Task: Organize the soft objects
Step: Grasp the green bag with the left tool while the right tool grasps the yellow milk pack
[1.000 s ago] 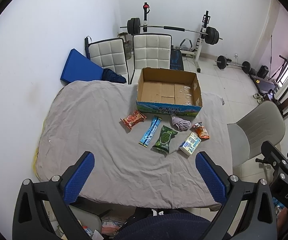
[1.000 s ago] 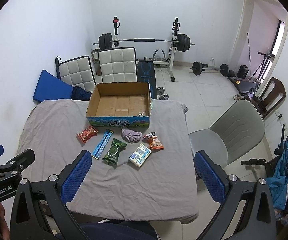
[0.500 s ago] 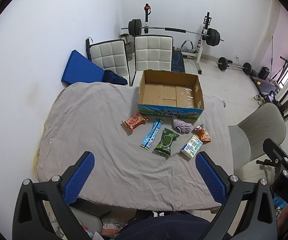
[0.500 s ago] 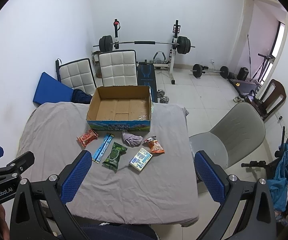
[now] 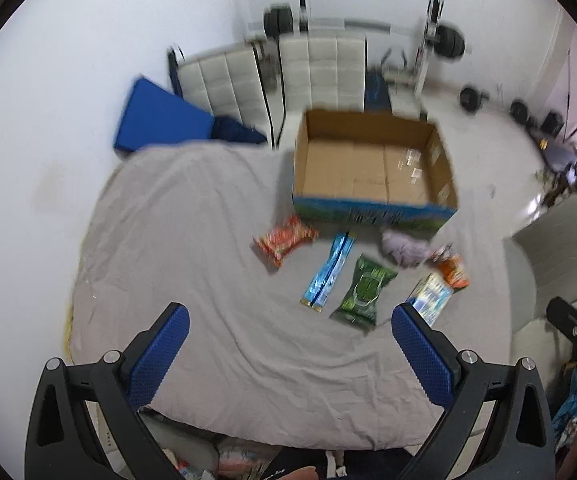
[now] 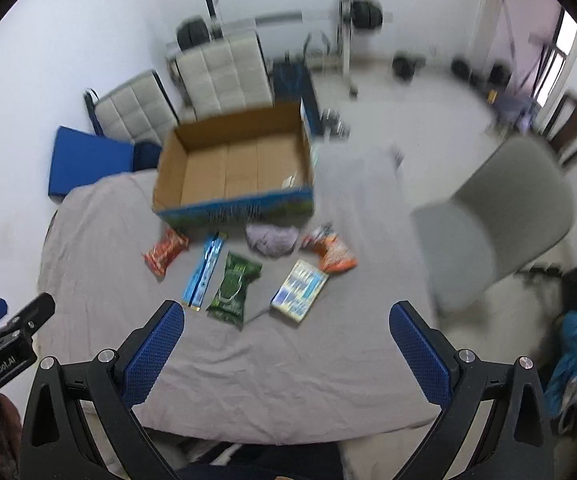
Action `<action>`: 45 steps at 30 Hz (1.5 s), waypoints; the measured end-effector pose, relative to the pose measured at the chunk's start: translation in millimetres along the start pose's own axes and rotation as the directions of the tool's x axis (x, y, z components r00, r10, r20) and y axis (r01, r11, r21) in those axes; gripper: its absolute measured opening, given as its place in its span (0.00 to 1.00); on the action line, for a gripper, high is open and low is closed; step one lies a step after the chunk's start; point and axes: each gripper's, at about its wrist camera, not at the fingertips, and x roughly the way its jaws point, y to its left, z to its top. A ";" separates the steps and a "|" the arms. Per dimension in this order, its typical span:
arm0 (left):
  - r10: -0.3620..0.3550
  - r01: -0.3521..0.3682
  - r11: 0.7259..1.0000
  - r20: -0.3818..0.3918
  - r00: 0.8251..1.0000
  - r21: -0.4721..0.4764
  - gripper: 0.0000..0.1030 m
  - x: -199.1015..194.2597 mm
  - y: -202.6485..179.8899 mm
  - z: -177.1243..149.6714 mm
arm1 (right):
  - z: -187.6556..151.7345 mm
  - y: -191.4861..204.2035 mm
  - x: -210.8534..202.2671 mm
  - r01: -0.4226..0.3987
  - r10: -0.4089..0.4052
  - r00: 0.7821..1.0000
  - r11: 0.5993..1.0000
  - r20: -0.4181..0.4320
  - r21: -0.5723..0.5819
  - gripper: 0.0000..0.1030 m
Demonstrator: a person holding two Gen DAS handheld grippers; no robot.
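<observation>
Both grippers, left [image 5: 288, 344] and right [image 6: 286, 338], are hovering spread and empty at frame bottom, approaching; next, pinching a packet [image 6: 233, 286] for the cardboard box [image 6: 234, 168].

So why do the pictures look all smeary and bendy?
Left wrist view: motion blur smears the box and snacks, worst toward the far wall; the left gripper stays sharp. Right wrist view: blurrier still, the grey chair smudged, the right gripper crisp. Both views: the fisheye lens bends the room round, with dark corners.
</observation>
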 end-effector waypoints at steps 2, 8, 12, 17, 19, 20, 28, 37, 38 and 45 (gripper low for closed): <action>-0.029 0.029 1.000 -0.065 0.997 0.005 1.00 41.4 -3.4 8.2 | 8.0 -9.1 58.8 -0.003 0.008 0.995 0.998 -0.097 0.056 1.00; -0.116 0.120 0.993 -0.251 0.961 -0.003 0.86 165.6 -30.1 19.2 | 8.2 -34.9 216.2 0.042 0.014 0.961 0.980 -0.277 0.194 1.00; -0.149 0.156 0.988 -0.370 0.917 -0.011 0.76 240.5 -50.5 19.5 | 2.4 -52.0 299.7 0.053 0.071 0.923 0.950 -0.378 0.309 0.98; -0.194 0.220 0.975 -0.481 0.855 -0.001 0.73 301.5 -72.3 15.3 | -12.1 -70.7 366.6 0.056 0.174 0.867 0.897 -0.467 0.438 0.70; -0.221 0.255 0.967 -0.517 0.827 -0.005 0.73 315.4 -79.7 14.4 | -16.7 -72.1 372.9 0.048 0.192 0.857 0.894 -0.479 0.445 0.64; -0.240 0.276 0.961 -0.535 0.810 -0.014 0.73 321.2 -82.9 13.4 | -17.3 -71.2 371.7 0.044 0.190 0.856 0.900 -0.480 0.435 0.64; -0.303 0.380 0.925 -0.594 0.746 0.005 0.51 353.6 -115.1 2.6 | -15.6 -50.2 369.0 0.077 -0.030 0.819 0.995 -0.573 0.058 0.64; -0.269 0.326 0.945 -0.585 0.765 -0.007 0.52 347.8 -131.7 -23.5 | -27.5 -59.3 364.8 0.075 -0.005 0.815 0.992 -0.579 0.098 0.64; -0.270 0.335 0.942 -0.582 0.767 0.004 0.52 339.6 -137.0 -25.9 | -28.6 -59.8 364.0 0.076 -0.003 0.816 0.992 -0.578 0.102 0.64; -0.170 0.295 0.941 -0.527 0.832 0.162 0.50 333.3 -181.4 -35.1 | -43.7 -66.5 369.8 0.098 -0.032 0.820 0.992 -0.572 0.084 0.64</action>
